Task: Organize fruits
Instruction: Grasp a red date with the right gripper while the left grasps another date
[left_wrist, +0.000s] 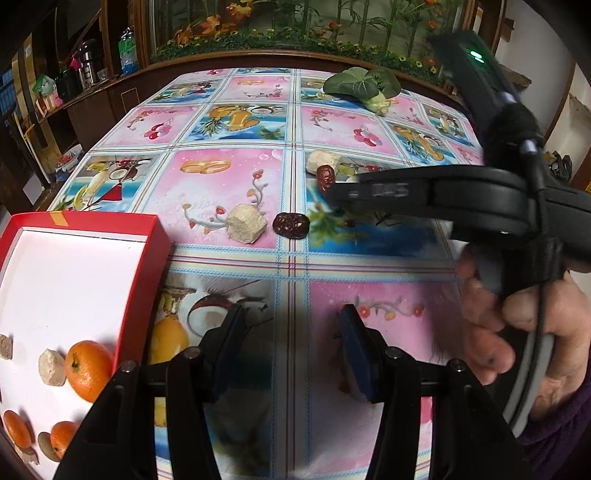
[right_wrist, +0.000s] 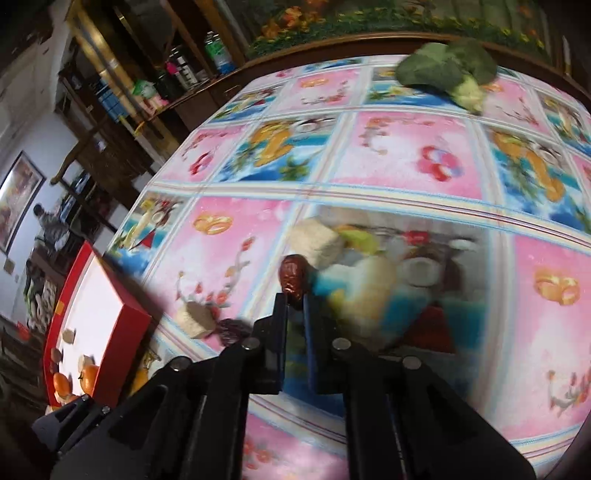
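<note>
Steeply downward, right gripper (right_wrist: 294, 295) clamped on red date (right_wrist: 292, 275); left gripper (left_wrist: 291, 321) empty, agape.

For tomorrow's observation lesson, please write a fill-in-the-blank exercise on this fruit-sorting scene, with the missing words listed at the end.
1. The right tool is shut on a dark red ____.
2. The oranges lie inside a shallow box whose outer walls are ____.
3. The left tool is open, with ____ between its fingers.
4. At the table's far end lies a leafy ____ vegetable.

Missing words: date; red; nothing; green
</note>
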